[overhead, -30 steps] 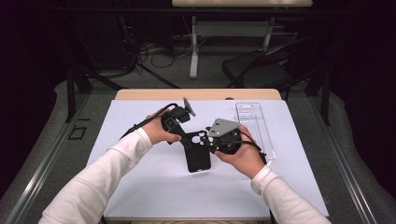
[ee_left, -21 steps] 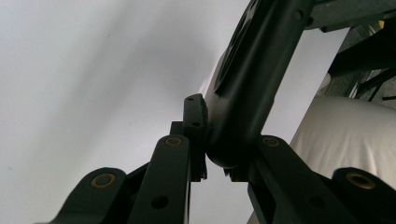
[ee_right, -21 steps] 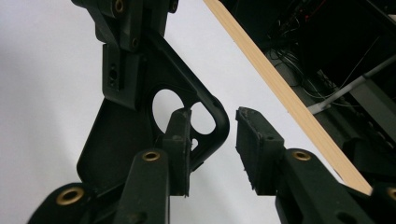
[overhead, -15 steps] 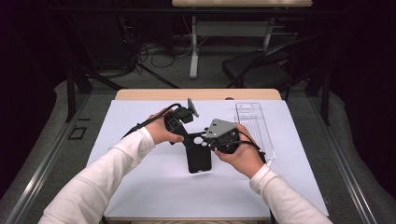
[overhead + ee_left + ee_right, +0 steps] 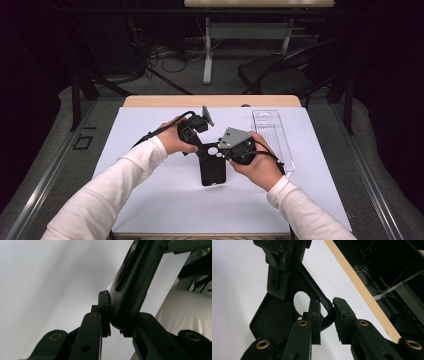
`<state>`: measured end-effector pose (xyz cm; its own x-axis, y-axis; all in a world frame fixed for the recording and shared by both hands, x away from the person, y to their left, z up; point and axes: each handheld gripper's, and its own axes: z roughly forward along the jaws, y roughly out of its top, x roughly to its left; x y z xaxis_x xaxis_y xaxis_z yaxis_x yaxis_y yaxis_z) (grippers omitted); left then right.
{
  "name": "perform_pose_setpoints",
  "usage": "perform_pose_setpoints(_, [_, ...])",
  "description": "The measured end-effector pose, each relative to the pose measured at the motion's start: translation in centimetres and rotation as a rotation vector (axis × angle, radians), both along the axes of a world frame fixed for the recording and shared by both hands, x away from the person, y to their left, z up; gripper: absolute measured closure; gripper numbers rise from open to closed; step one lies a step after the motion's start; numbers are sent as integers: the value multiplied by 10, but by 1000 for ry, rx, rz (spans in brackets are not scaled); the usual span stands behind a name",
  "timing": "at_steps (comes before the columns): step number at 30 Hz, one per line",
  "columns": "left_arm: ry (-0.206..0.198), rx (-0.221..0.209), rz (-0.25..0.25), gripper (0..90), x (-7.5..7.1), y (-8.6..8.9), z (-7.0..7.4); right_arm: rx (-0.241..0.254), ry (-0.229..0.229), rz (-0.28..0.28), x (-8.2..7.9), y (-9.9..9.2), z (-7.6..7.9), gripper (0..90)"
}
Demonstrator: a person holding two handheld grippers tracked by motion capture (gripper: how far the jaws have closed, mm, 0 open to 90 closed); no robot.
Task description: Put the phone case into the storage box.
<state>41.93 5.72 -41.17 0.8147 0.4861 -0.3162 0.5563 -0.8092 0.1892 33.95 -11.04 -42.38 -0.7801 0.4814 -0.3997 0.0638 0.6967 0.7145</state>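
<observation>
Black plastic marks the thing in hand: a flat, rectangular black phone case (image 5: 212, 167) with rounded corners, a raised rim and a round camera hole near its upper end. In the high view it hangs between the two grippers over the middle of the white sheet (image 5: 150, 200) that covers the wooden table (image 5: 210, 101), its long side running toward the near edge and its lower end low over the sheet; whether it touches there I cannot tell.

At the case's upper left corner, the left gripper (image 5: 199, 145) has its jaws pinching the rim. In the left gripper view the case (image 5: 135, 290) stands edge-on as a dark curved band, with a pad pressed to each side of its rounded corner.

Holding the upper right corner, the right gripper (image 5: 226, 152) has jaws that have just been closing. In the right gripper view one pad sits inside the case (image 5: 274, 315), beside the round hole, and the other pad lies on the outside of the rim, so the rim is between them; the outer pad looks to be touching the edge. The other gripper's jaws show at the top of this view, clamped on the far corner.

A clear plastic blister tray (image 5: 272, 137) lies on the sheet near its far right corner, just beside the right hand (image 5: 260, 167).
</observation>
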Motion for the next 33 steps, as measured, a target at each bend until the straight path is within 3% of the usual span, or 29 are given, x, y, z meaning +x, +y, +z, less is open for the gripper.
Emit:
perform_pose_setpoints(10, [2, 5, -3, 816, 0, 0, 0, -26, -3, -4, -2, 1, 1, 786])
perform_pose_setpoints(20, [-7, 6, -10, 815, -1, 0, 0, -20, -2, 3, -1, 1, 1, 798])
perform_pose_setpoints(33, [-19, 3, -34, 812, -2, 1, 1, 2, 52, 47, 5, -5, 4, 803])
